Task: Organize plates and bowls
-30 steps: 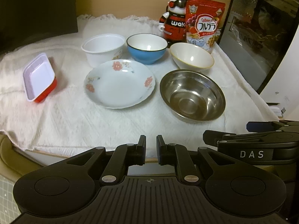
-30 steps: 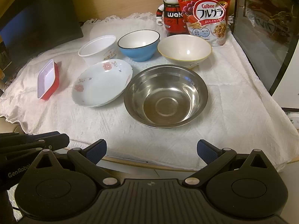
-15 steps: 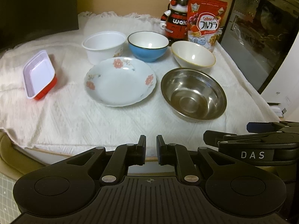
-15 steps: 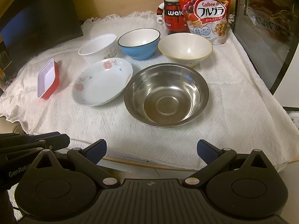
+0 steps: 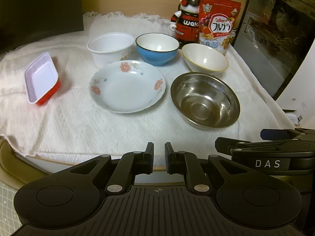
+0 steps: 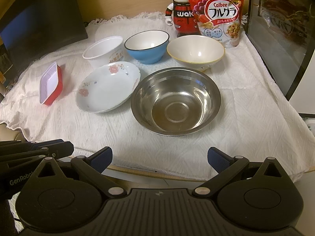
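On a white cloth lie a flowered plate [image 5: 128, 86] [image 6: 107, 87], a steel bowl [image 5: 204, 100] [image 6: 175, 100], a white cup-bowl [image 5: 110, 47] [image 6: 103, 51], a blue bowl [image 5: 157, 48] [image 6: 146, 46], a cream bowl [image 5: 204, 59] [image 6: 195, 52] and a red-and-white rectangular dish [image 5: 41, 78] [image 6: 50, 82]. My left gripper [image 5: 158, 157] is shut and empty at the table's near edge. My right gripper [image 6: 159, 157] is open and empty, in front of the steel bowl.
A cereal bag [image 5: 217, 27] [image 6: 218, 11] and a red figurine [image 5: 186, 19] [image 6: 180, 9] stand at the back. A dark glass-fronted appliance [image 5: 275, 39] is on the right. A dark monitor [image 6: 39, 27] is at the back left.
Both grippers have moved slightly forward toward the table; the dishes appear a little closer. No dish has moved.
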Available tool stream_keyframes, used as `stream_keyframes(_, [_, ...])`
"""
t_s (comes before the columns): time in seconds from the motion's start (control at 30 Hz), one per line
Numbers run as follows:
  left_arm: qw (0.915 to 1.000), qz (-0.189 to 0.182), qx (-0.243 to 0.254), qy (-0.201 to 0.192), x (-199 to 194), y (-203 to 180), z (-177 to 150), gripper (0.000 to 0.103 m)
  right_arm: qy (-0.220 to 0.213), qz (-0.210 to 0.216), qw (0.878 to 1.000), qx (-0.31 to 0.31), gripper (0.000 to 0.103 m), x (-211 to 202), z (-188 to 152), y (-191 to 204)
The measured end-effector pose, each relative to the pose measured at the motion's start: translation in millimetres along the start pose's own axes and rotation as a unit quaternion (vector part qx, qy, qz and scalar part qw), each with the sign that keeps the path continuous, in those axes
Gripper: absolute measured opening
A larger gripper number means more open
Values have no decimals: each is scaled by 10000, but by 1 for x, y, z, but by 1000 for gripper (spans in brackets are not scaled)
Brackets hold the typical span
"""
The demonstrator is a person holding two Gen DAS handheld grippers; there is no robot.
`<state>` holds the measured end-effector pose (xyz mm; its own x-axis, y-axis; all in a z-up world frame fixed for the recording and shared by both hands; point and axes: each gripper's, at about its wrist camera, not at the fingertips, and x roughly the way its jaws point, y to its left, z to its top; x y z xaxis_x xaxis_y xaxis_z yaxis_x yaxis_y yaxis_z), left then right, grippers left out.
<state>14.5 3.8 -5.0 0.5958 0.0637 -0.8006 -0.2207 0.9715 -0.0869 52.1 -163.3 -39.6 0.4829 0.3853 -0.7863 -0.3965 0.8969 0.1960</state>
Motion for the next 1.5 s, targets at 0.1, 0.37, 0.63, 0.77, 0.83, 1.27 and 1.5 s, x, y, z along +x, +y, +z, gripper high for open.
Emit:
stream_keyframes(0.1, [10000, -22, 4, -14, 1, 0, 2, 14, -25, 10, 10000, 15, 103, 0, 2, -2])
stream_keyframes(0.37, [9981, -558, -190, -194, 13, 5, 16, 14, -304, 140, 9994, 94, 103, 3, 11, -18])
stream_keyframes(0.63, [9930, -1125, -332, -137, 76, 6, 42, 15, -564, -208, 9974, 401, 103, 32, 28, -62])
stream_keyframes(0.77, [9849, -1431, -960, 191, 105, 22, 56, 15, -495, -297, 9969, 542, 103, 53, 42, -84])
stream_keyframes(0.83, [9840, -1414, -1059, 217, 114, 26, 62, 16, -451, -185, 9961, 740, 103, 64, 49, -94])
stream_keyframes(1.27, [9789, -1693, -680, 925, 181, 31, 87, 27, 340, 147, 9846, 1708, 87, 137, 70, -103])
stream_keyframes(1.5, [9750, -1970, -566, 857, 196, 21, 92, 24, 612, -151, 9915, 1139, 48, 147, 74, -100])
